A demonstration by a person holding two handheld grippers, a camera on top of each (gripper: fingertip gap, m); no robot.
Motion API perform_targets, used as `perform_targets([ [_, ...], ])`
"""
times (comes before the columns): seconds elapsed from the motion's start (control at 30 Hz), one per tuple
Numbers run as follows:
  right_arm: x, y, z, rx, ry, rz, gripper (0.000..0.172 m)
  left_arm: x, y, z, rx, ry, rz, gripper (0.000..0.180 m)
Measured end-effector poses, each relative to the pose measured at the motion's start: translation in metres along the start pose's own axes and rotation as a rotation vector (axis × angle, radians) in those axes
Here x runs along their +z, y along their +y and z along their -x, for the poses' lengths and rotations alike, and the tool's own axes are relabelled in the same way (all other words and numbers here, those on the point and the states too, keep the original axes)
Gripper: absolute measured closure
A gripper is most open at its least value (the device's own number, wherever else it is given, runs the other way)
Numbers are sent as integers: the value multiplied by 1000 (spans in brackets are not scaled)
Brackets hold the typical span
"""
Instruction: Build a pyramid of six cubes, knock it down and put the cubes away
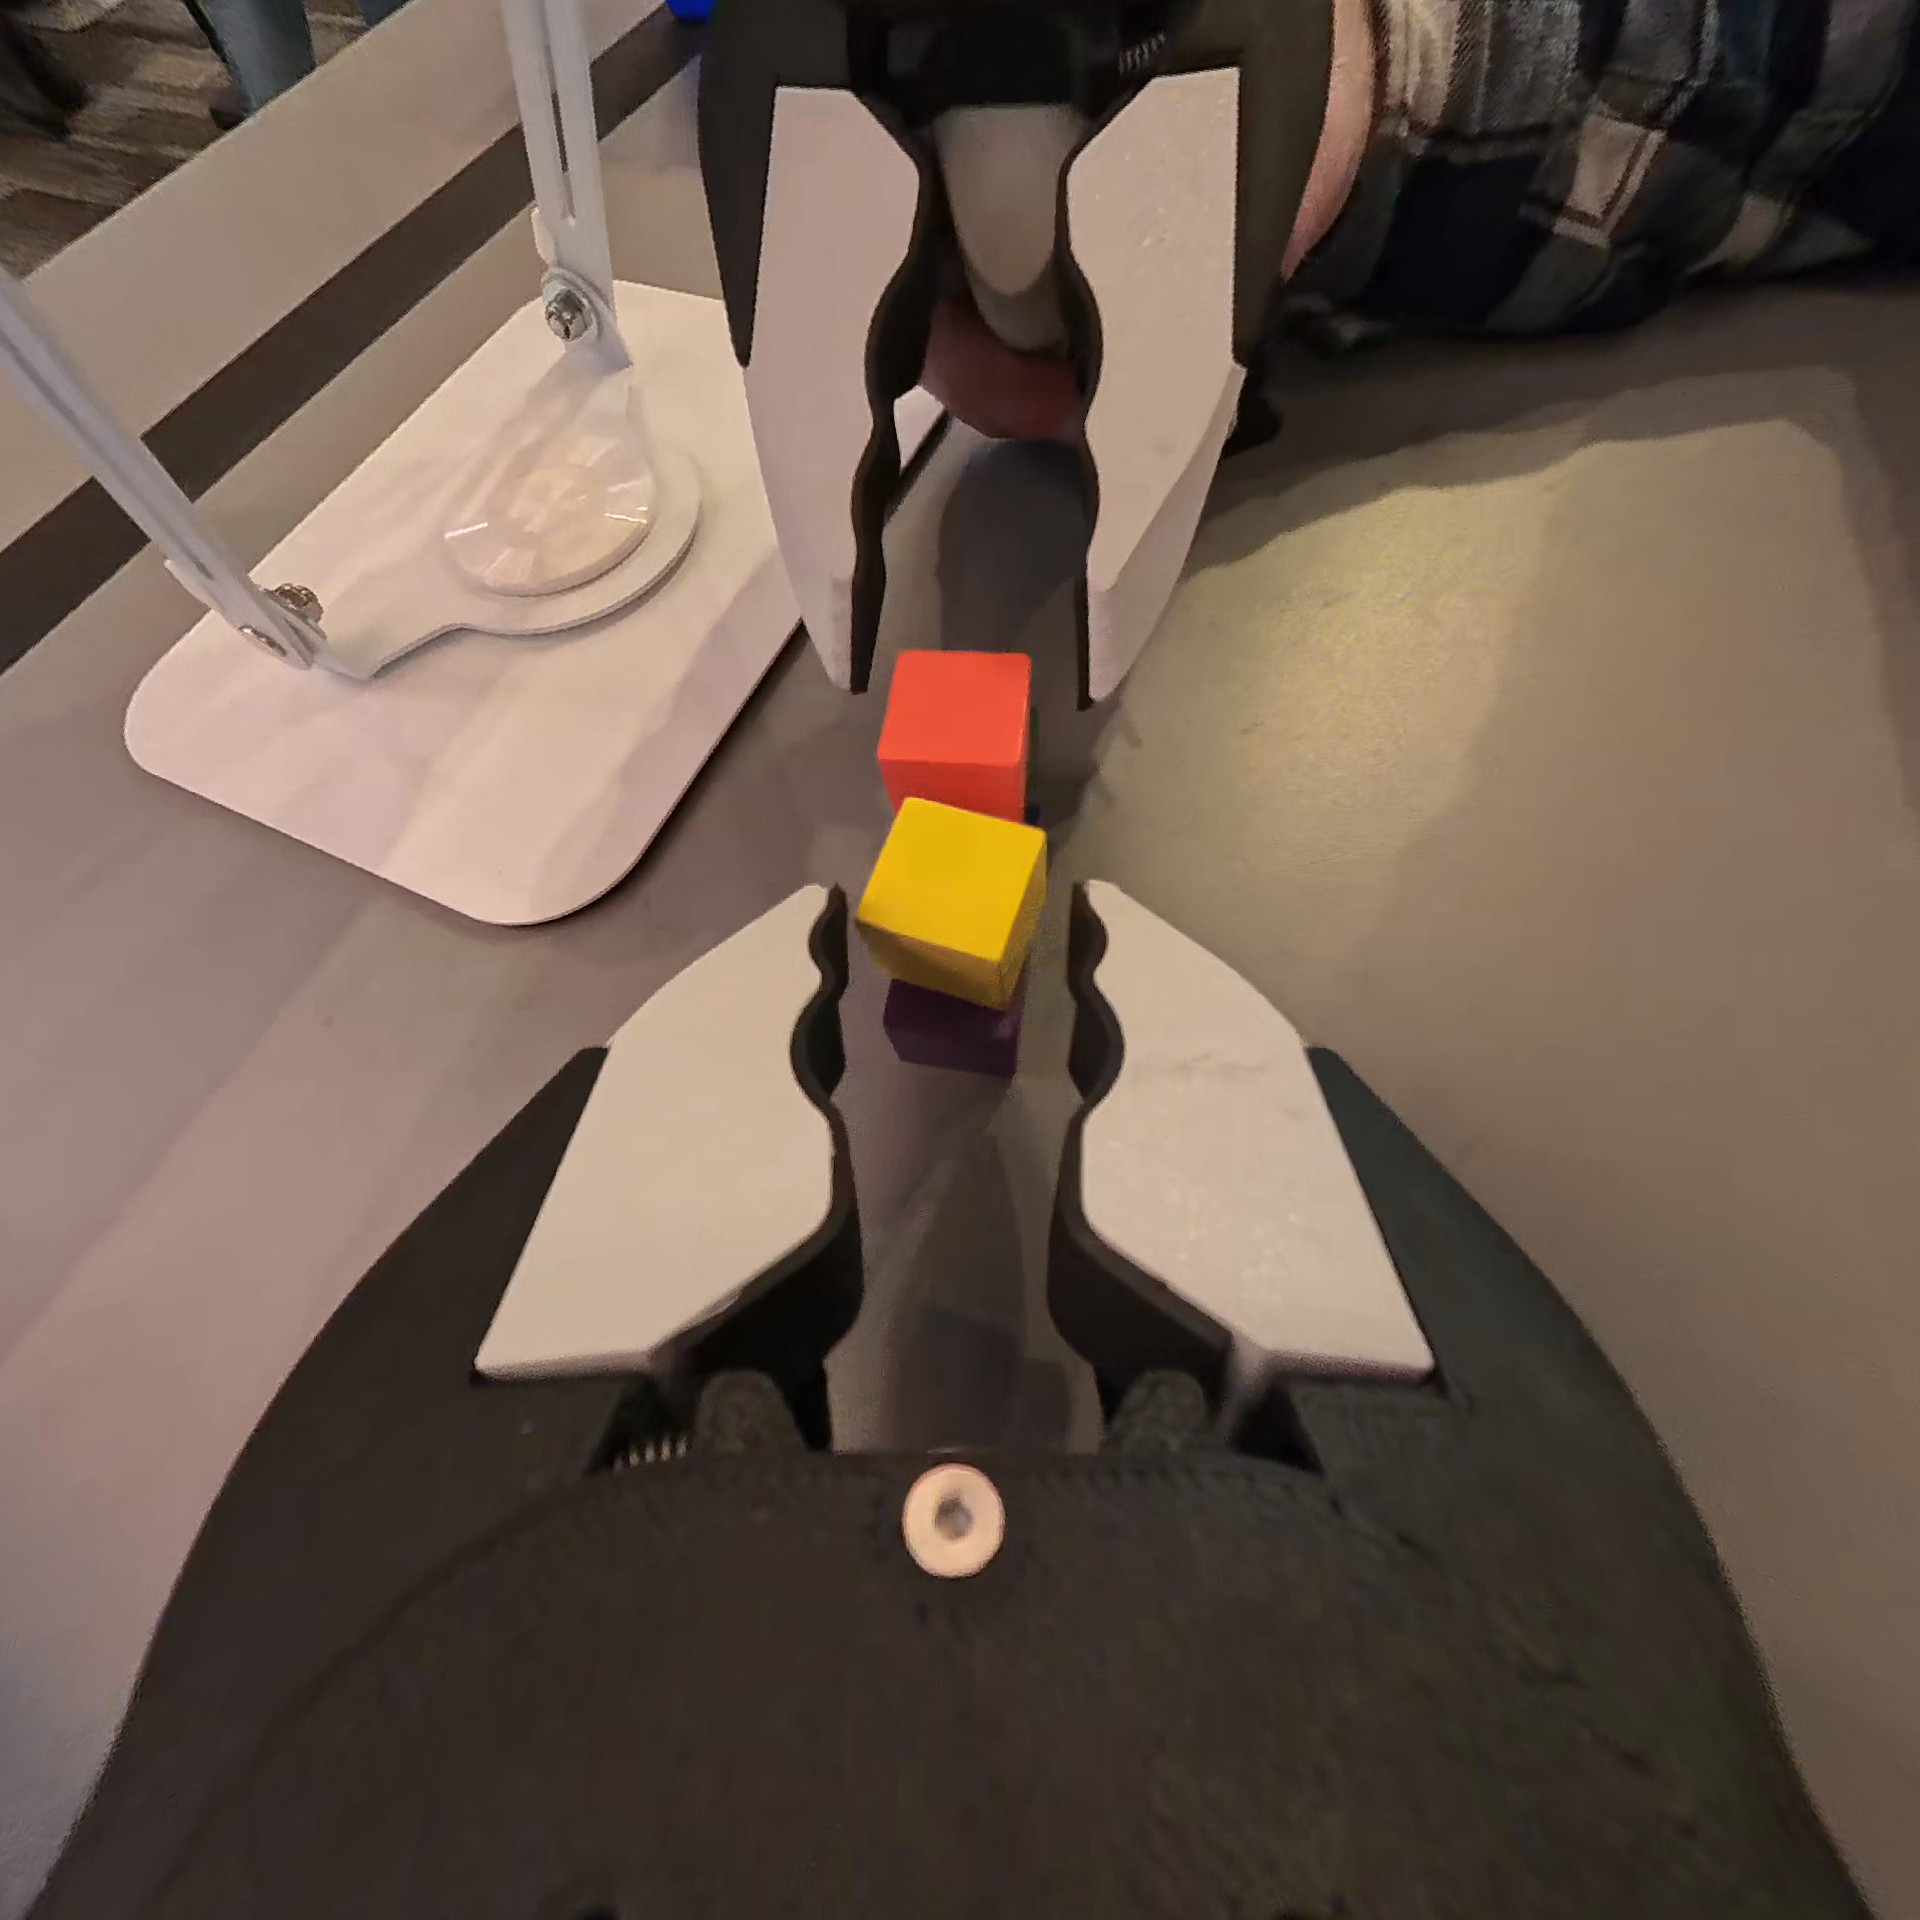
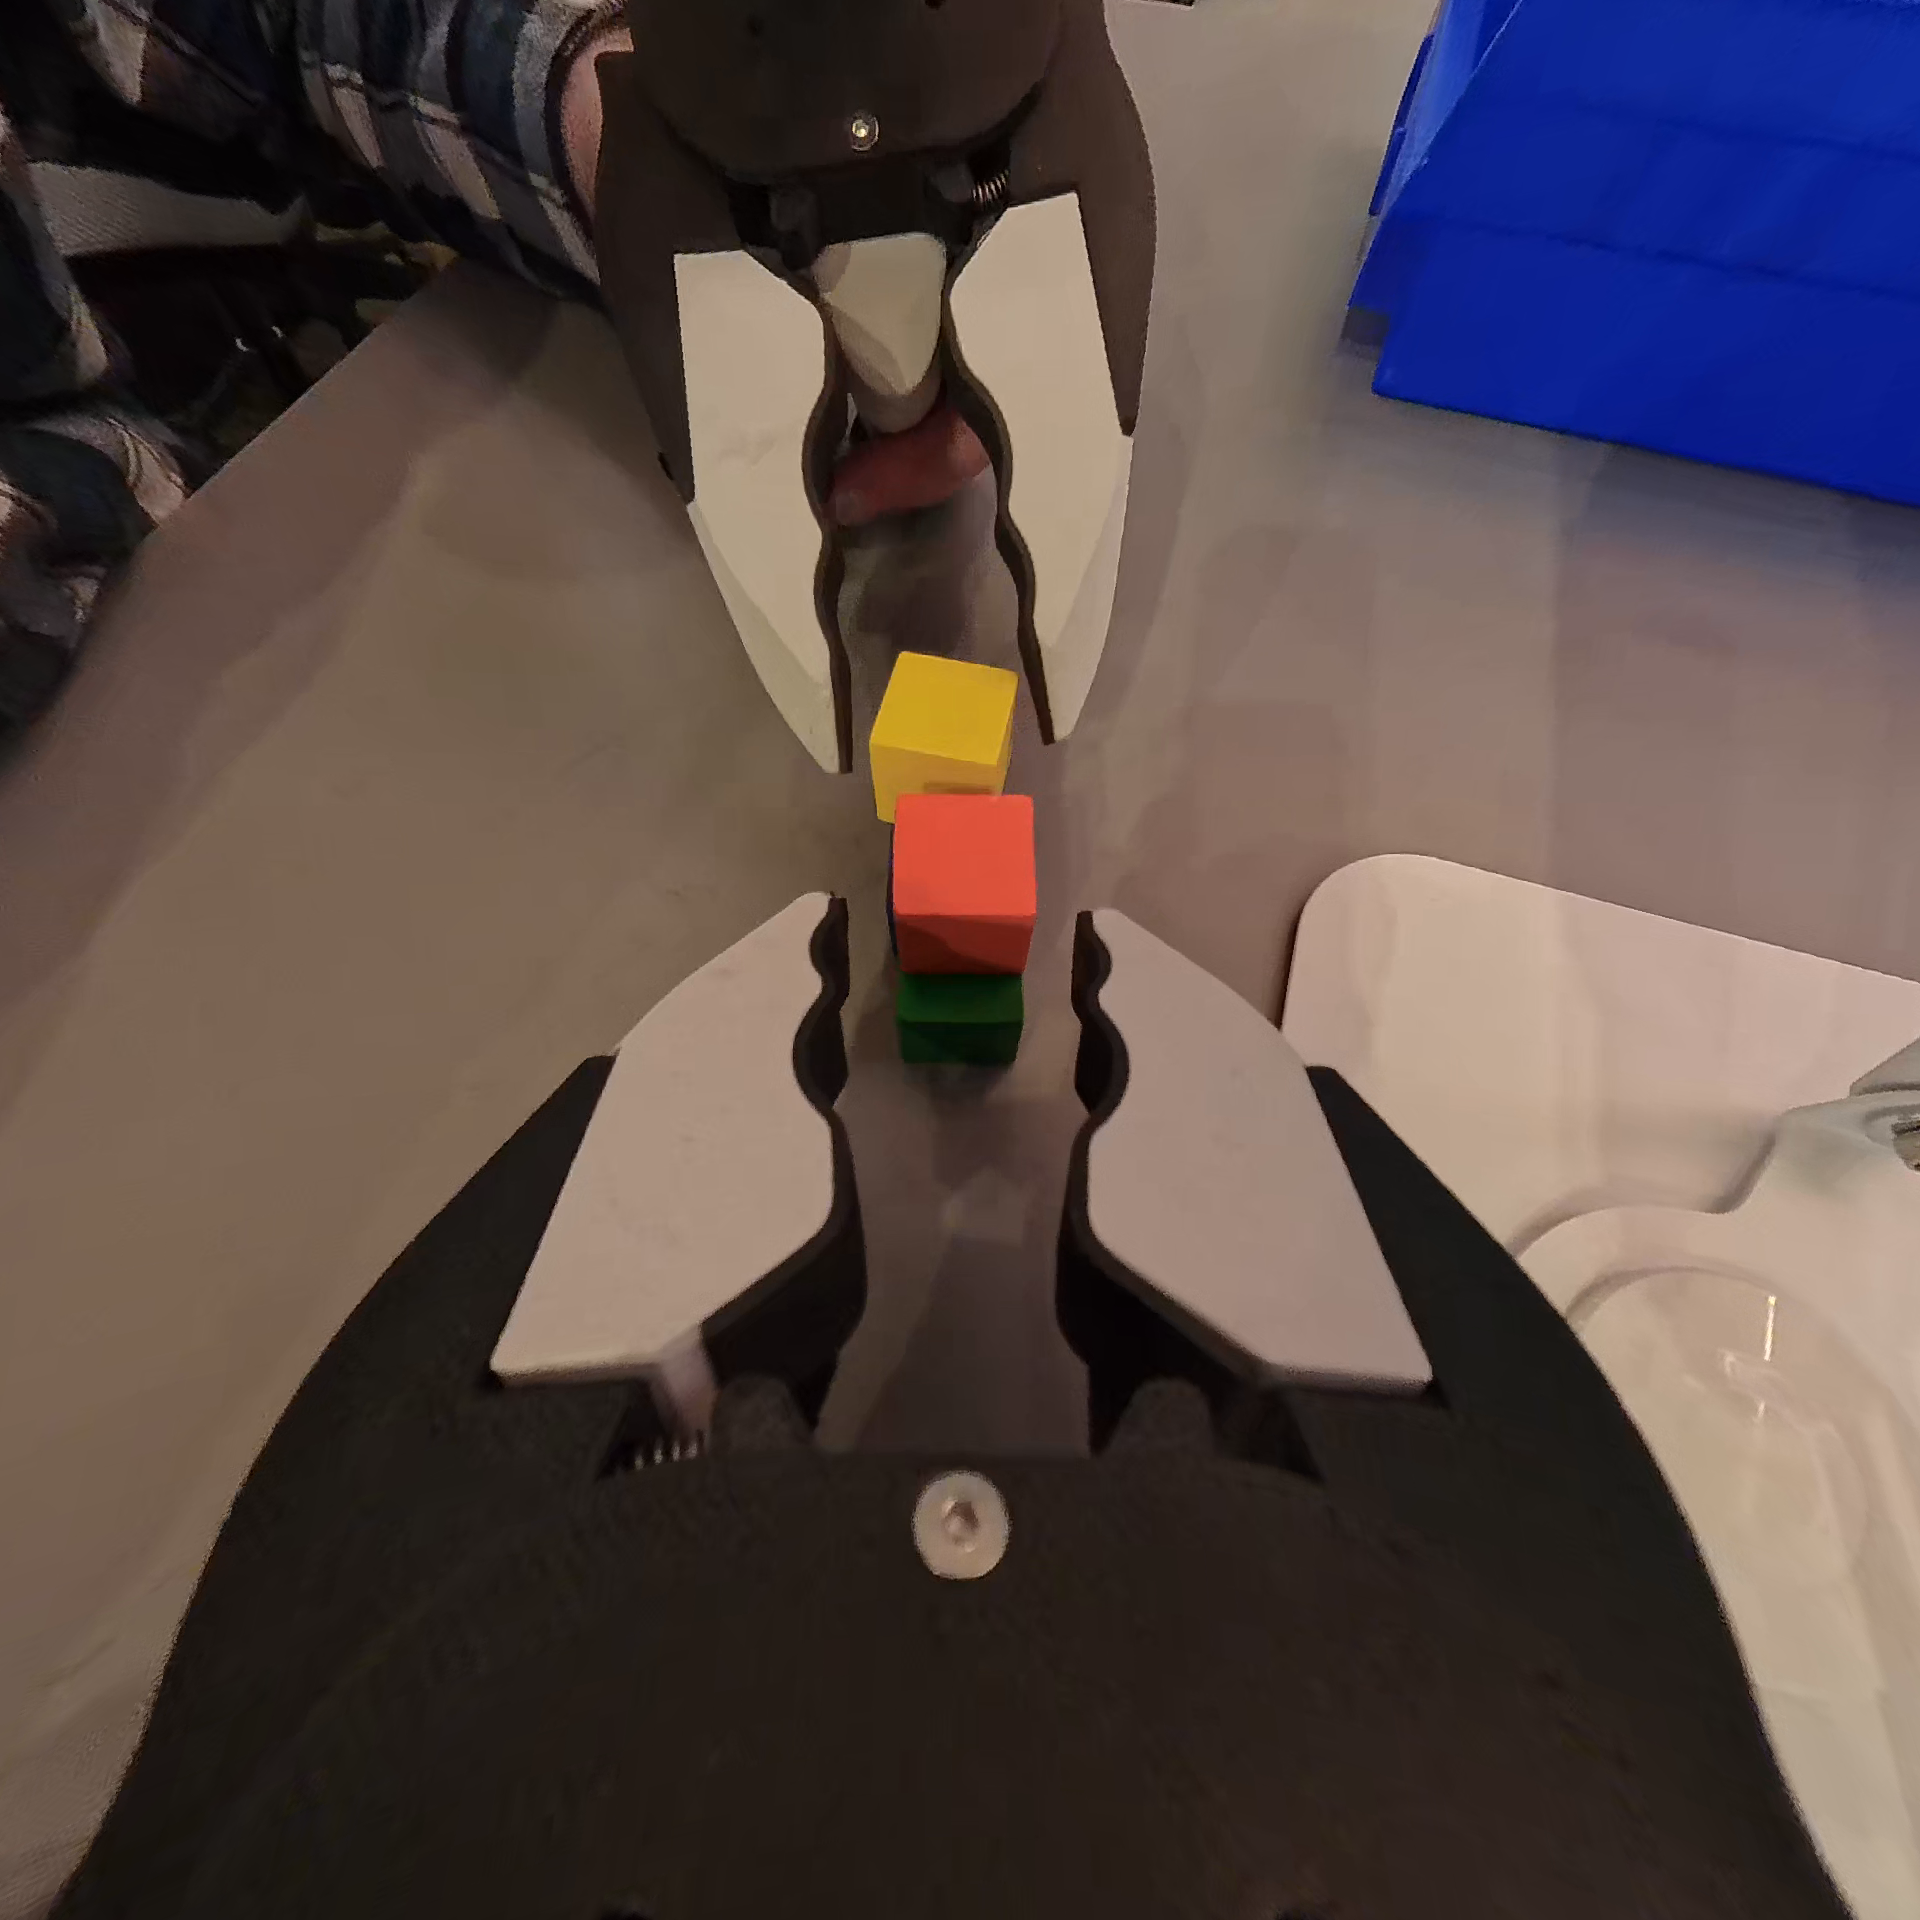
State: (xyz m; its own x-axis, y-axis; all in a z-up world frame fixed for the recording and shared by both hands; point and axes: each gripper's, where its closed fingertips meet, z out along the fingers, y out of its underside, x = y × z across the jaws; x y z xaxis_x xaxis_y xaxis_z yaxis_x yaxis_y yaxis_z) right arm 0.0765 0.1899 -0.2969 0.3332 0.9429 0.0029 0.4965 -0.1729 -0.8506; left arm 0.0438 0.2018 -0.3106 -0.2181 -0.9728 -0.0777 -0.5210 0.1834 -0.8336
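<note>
A yellow cube (image 1: 951, 899) sits slightly skewed on a purple cube (image 1: 951, 1039). Just beyond it an orange-red cube (image 1: 956, 727) stands at the same height. In the right wrist view the orange-red cube (image 2: 964, 883) rests on a green cube (image 2: 958, 1023), with the yellow cube (image 2: 940, 727) behind it. A sliver of a blue cube (image 2: 891, 894) shows under them. My left gripper (image 1: 956, 904) is open and straddles the yellow cube, with gaps at both pads. My right gripper (image 2: 956, 914) is open and straddles the orange-red cube without touching it. The two grippers face each other.
A white lamp stand base (image 1: 436, 727) lies on the grey table (image 1: 1455, 831) beside the cubes; it also shows in the right wrist view (image 2: 1558, 1039). A blue bin (image 2: 1662, 260) stands at the far right. A person's plaid sleeve (image 1: 1610, 156) is behind the right gripper. There is about 5 cm between the tips of the two grippers.
</note>
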Motion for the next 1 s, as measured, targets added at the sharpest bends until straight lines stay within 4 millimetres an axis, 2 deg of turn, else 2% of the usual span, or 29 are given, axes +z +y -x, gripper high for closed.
perform_targets([
  [0.07,0,-1,0,0,0,-2,133,-2,0,3,1,-12,-6,140],
  [0.17,1,0,1,-8,4,9,140,0,2,3,10,-7,16,150],
  [0.37,3,-2,3,-20,5,17,146,5,-1,2,34,-22,19,151],
  [0.67,3,-3,3,-18,-2,16,146,7,-1,5,27,-52,19,150],
  [0.73,3,-2,3,-17,-1,18,138,7,0,5,35,-59,28,150],
  [0.8,0,-6,1,-7,1,-9,131,6,0,6,34,-69,26,137],
  [0.87,-5,-11,0,1,5,-40,128,-3,-6,7,24,-70,-6,128],
  [0.93,-10,-15,-1,10,5,-73,128,-27,-17,18,32,-121,-44,121],
  [1.0,-13,-14,-2,11,7,-76,130,-68,-27,53,106,-271,-51,127],
])
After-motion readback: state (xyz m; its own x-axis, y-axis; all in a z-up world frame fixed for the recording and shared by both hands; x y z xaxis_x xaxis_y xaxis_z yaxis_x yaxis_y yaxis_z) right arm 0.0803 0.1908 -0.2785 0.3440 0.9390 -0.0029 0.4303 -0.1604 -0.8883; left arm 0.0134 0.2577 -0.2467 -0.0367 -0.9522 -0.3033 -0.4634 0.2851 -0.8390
